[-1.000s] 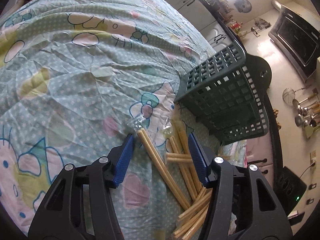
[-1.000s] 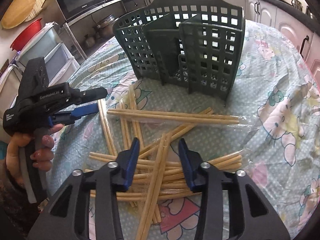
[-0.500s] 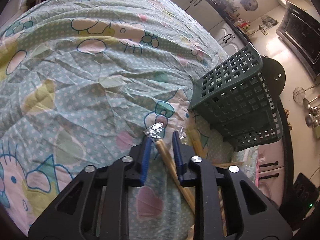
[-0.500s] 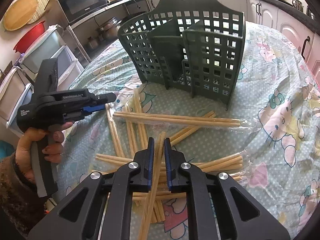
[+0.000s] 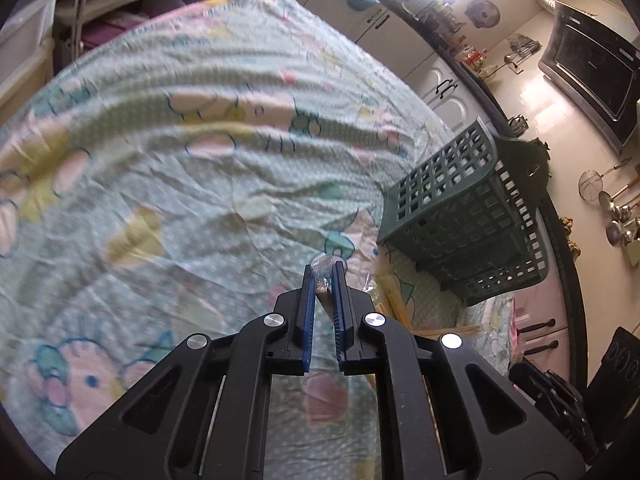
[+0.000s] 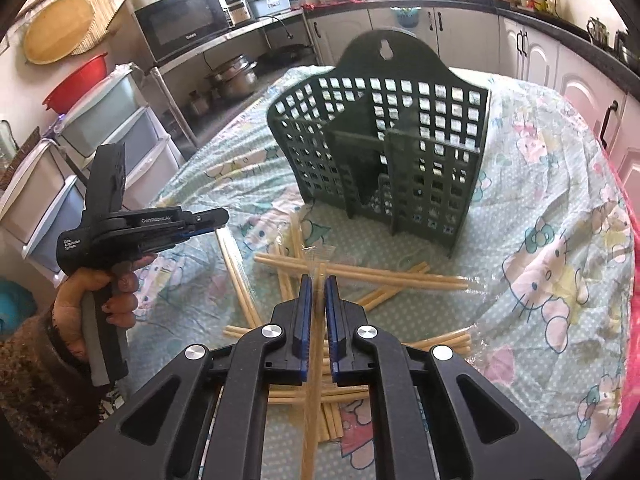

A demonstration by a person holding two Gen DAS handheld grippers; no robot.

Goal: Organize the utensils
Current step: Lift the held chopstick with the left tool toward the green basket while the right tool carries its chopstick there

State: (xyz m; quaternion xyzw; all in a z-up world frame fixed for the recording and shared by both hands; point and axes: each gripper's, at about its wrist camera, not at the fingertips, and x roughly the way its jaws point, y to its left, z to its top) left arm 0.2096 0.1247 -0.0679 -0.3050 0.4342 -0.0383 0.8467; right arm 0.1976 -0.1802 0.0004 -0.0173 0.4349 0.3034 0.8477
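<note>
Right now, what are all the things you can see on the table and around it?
basket: one, dark green, upright on the cloth, far side
chopsticks: many, pale wood, plastic-wrapped pairs scattered before the basket
cloth: one, mint with cartoon cats, covers the table
microwave: one, black, on a shelf at the back
bowl: one, red, on the drawers
left hand-held gripper: shut on a wrapped pair
right hand-held gripper: shut on a wrapped pair

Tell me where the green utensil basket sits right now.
In the right wrist view the green utensil basket stands upright on the cartoon-print tablecloth, centre frame, just beyond the scattered wrapped chopsticks. In the left wrist view it is at right.
</note>
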